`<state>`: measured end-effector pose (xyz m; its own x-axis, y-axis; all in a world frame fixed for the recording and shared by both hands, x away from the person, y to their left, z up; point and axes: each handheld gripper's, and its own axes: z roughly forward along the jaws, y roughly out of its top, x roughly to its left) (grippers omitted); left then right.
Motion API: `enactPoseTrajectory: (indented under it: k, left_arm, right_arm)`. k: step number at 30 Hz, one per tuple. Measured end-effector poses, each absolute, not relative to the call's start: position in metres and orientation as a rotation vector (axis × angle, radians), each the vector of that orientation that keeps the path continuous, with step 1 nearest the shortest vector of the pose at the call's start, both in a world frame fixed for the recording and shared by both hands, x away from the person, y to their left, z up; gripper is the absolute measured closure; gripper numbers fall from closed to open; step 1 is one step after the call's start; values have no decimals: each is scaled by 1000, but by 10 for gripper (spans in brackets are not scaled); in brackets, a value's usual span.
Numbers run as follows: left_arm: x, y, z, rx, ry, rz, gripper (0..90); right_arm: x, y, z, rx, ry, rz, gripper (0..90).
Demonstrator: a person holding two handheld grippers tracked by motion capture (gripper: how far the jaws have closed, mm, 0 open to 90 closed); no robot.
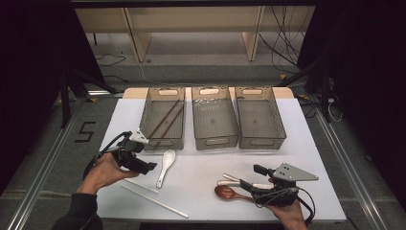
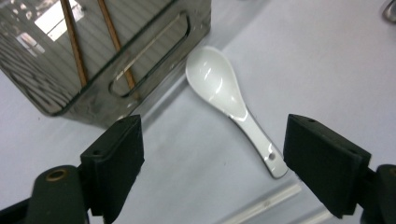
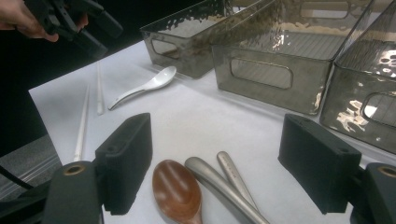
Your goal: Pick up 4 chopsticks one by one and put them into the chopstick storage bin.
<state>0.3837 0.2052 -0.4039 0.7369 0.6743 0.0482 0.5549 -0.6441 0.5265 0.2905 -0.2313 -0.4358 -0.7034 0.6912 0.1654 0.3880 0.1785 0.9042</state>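
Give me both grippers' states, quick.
Left gripper: open, empty, over the white spoon.
Right gripper: open, empty, above the brown spoon.

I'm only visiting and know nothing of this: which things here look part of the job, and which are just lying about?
Probably the job (sorting cutlery, at a guess):
- three bins
- brown chopsticks in the left bin
- white spoon
- white chopsticks
- brown spoon
- metal utensils
- both grippers

Lying about:
- floor cables
- wooden frame

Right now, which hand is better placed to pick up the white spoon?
The left. Its tongs are open and aimed at the white spoon, whose handle lies between the jaws. The right tongs sit far across the table, over the brown spoon and metal handles.
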Motion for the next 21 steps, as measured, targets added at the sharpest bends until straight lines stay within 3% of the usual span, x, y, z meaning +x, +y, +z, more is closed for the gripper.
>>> enactPoseTrajectory:
  k: [21]
  left_arm:
    - [377, 215, -414, 2581, 935, 283, 207]
  right_arm:
    - [292, -236, -439, 1032, 2173, 1541, 263]
